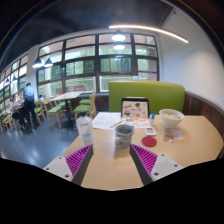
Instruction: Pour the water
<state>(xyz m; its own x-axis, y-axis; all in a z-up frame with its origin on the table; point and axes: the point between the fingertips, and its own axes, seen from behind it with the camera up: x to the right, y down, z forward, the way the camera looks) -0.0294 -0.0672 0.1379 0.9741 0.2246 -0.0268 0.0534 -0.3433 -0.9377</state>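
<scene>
On a light wooden table (110, 165) a clear plastic bottle (123, 135) stands just ahead of my fingers, slightly right of the middle. A clear cup (84, 125) stands to its left, beyond the left finger. To the right lies a small pink round disc (149, 142), and past it stands a white cup (171, 120). My gripper (112, 166) is open, its magenta pads (76, 160) spread wide over bare tabletop. Nothing is between them.
A white sheet of paper (107, 120) and an upright dark-framed sign (135, 108) sit at the table's far side. A green sofa (146, 94) stands behind it. At the left are other tables and chairs (62, 103) and a person (29, 98) by the windows.
</scene>
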